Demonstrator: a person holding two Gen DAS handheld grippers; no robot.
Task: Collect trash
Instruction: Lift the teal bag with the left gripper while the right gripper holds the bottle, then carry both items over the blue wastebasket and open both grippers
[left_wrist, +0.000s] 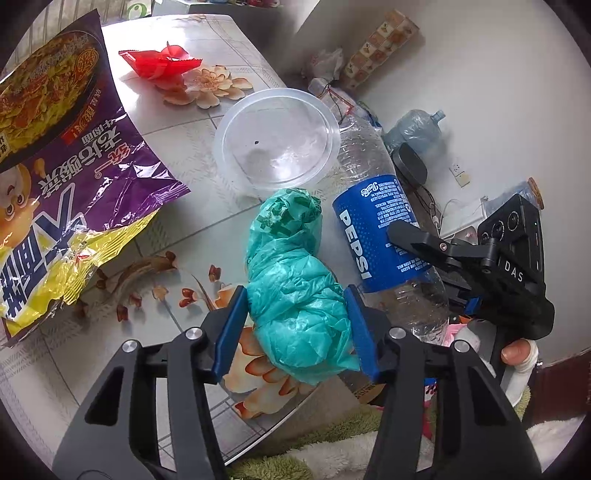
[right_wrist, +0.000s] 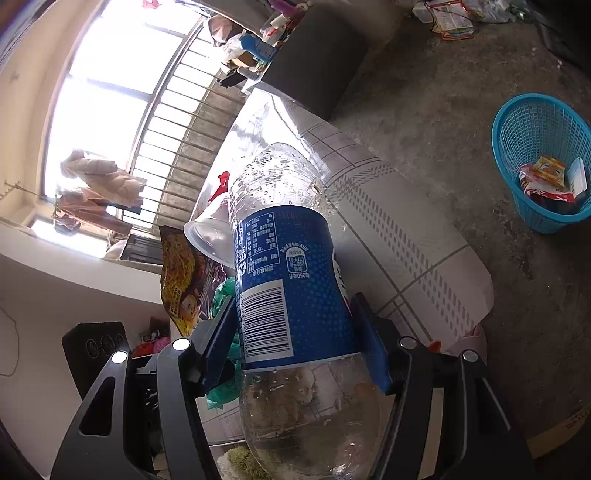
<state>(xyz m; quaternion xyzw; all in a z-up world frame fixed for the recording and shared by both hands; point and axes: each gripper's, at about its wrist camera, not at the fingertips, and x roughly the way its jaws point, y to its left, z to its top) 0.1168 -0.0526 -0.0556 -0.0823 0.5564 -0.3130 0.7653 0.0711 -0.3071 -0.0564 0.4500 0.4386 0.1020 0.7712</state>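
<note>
Left gripper (left_wrist: 295, 328) clamps my crumpled green plastic bag (left_wrist: 295, 295) on the table (left_wrist: 221, 48); right gripper (right_wrist: 295, 343) clamps the Pepsi bottle (right_wrist: 291, 280) alongside, blue basket (right_wrist: 532, 129) on floor.

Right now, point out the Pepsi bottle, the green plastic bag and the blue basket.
Pepsi bottle (right_wrist: 295, 295): right wrist view, on its blue label.
green plastic bag (left_wrist: 295, 295): left wrist view, on its crumpled middle.
blue basket (right_wrist: 517, 147): right wrist view, on its mesh wall.

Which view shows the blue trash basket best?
The right wrist view: the blue basket stands on the floor beyond the table, with wrappers visible inside. The left wrist view does not show it at all.
</note>
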